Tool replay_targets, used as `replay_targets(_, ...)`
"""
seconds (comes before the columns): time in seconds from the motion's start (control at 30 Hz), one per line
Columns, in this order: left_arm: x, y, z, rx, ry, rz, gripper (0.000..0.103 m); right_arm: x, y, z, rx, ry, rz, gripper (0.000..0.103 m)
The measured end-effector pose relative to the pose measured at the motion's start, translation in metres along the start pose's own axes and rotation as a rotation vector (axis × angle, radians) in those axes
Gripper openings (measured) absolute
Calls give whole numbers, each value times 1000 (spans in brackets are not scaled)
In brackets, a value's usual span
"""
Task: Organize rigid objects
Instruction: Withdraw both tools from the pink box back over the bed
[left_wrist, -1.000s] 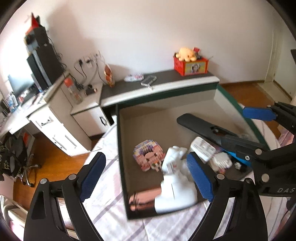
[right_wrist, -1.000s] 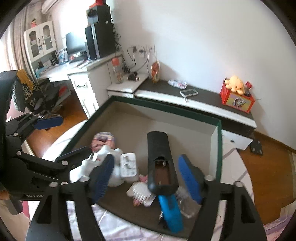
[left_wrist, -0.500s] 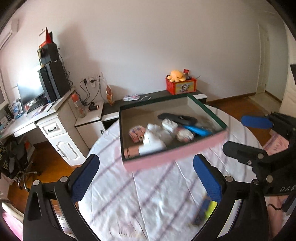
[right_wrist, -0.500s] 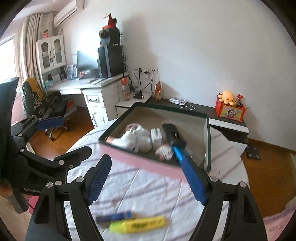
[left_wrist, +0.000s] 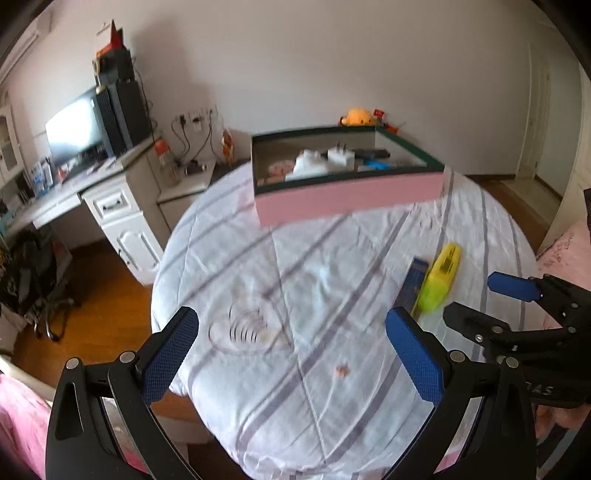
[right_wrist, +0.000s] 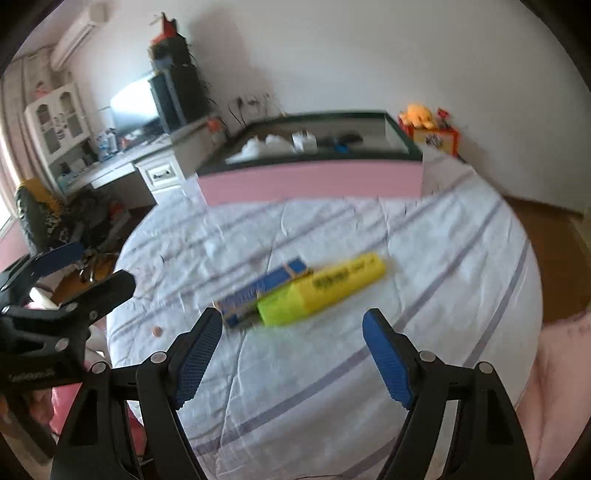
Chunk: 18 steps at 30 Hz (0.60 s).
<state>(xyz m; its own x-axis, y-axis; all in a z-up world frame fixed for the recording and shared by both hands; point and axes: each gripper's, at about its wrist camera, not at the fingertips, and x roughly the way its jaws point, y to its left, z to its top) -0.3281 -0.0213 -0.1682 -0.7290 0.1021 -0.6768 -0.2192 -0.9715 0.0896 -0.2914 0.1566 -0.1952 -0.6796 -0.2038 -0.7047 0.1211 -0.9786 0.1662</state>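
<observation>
A pink box (left_wrist: 351, 197) with a dark green rim stands at the far side of the round table. It holds white items, a black remote and a blue piece. A yellow highlighter (right_wrist: 325, 288) lies on the cloth beside a flat blue item (right_wrist: 258, 290), just beyond my right gripper (right_wrist: 291, 360), which is open and empty. In the left wrist view the highlighter (left_wrist: 439, 284) and blue item (left_wrist: 412, 286) lie to the right of my left gripper (left_wrist: 291, 354). That gripper is wide open over bare cloth. Each view shows the other gripper (left_wrist: 484, 299) (right_wrist: 88, 267) at its edge.
The table's white striped cloth (left_wrist: 295, 280) has a small orange speck (left_wrist: 341, 371) near me. A white desk (left_wrist: 110, 206) with a monitor stands to the left. A low shelf behind the box carries a red box (right_wrist: 436, 134) with an orange plush. Pink bedding borders the table.
Both grippers have drawn back from over the box to the near side of the table. The box now looks far off, and the highlighter and blue item have come into view.
</observation>
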Motion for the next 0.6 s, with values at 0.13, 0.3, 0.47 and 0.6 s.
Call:
replay_targets(0.13,0,6,-7,-3,7,15,102,13,15,-7,10,20,-31,80)
replay_targets(0.3,-4,19,-9,-23,-8,11,102,33,29,-5,57,49,-72,80)
replay_targets(0.47,5,28,-5,-39,10,24,102,45,31,-1,45,42,-113,83)
replay_targets(0.6,12,25,0,-20,17,22,102,50,16,5,-26,41,-70,80)
